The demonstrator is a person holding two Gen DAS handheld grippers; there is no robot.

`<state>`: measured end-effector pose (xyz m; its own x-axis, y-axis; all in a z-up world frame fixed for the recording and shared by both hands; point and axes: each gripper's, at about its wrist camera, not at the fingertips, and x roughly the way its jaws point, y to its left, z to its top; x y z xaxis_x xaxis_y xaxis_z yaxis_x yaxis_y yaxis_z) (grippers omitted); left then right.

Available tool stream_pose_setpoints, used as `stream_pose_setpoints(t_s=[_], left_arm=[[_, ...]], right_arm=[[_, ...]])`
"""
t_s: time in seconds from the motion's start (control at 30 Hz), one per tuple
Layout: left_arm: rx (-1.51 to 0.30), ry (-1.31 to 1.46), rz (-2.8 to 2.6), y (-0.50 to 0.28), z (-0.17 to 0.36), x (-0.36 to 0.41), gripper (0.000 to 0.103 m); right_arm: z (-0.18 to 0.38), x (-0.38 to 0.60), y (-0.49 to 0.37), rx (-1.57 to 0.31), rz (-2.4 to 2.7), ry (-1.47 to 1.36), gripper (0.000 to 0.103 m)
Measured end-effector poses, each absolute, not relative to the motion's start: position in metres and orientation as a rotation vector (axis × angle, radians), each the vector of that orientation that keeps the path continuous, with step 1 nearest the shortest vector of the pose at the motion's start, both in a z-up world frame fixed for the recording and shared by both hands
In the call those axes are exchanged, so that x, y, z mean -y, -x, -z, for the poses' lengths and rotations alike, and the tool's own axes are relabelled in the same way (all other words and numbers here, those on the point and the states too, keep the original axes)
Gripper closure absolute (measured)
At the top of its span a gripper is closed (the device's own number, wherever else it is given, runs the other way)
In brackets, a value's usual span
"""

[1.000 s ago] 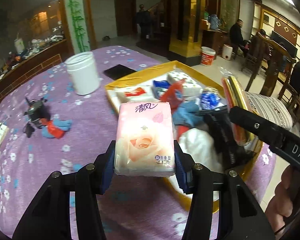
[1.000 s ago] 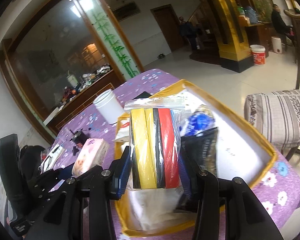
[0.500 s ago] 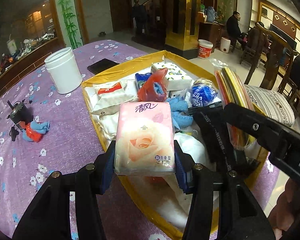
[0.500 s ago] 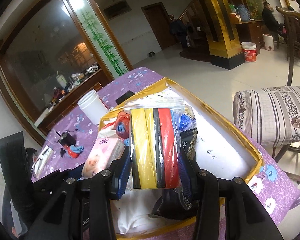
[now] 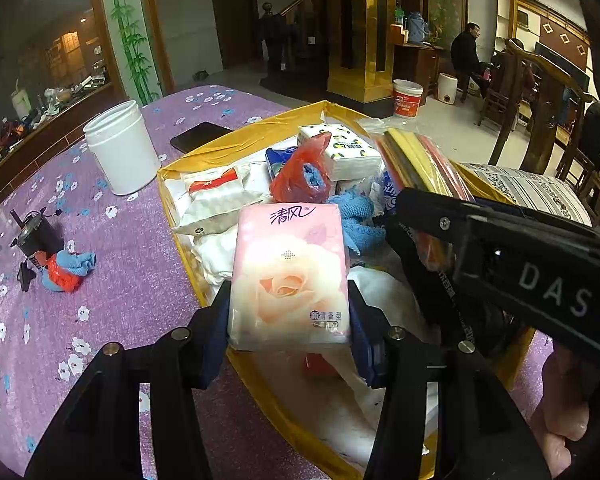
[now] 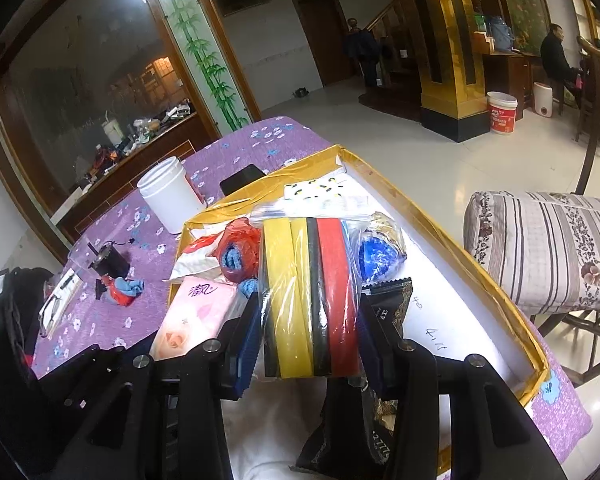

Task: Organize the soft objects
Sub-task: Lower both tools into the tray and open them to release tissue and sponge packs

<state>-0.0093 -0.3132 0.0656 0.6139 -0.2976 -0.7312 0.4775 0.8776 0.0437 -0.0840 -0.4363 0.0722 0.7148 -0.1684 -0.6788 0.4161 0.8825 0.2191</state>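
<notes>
My left gripper (image 5: 290,332) is shut on a pink tissue pack (image 5: 290,276) with a rose print, held over the near left part of the yellow-rimmed box (image 5: 244,138). The pack also shows in the right wrist view (image 6: 194,318). My right gripper (image 6: 312,338) is shut on a clear bag of yellow, black and red sponges (image 6: 310,296), held over the box (image 6: 440,232). The box holds tissue packs (image 5: 340,152), a red bag (image 5: 300,174), a blue cloth (image 5: 356,216) and white soft items.
A white jar (image 5: 118,148), a black phone (image 5: 198,136), a small black device (image 5: 36,236) and a red and blue bundle (image 5: 70,268) lie on the purple floral tablecloth (image 5: 120,320). A striped cushioned chair (image 6: 540,252) stands right of the table.
My left gripper has carried the pink tissue pack rightward from above the tablecloth to above the box. The right gripper with the sponge bag has shifted slightly over the box.
</notes>
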Motion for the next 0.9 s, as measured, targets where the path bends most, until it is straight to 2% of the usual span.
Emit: stream_pose_setpoints(t_s=[0.9], left_arm=[[-0.801, -0.248, 0.450, 0.007, -0.061, 0.314, 0.052]], right_arm=[[-0.070, 0.446, 0.052, -0.774, 0.336, -0.312, 0.057]])
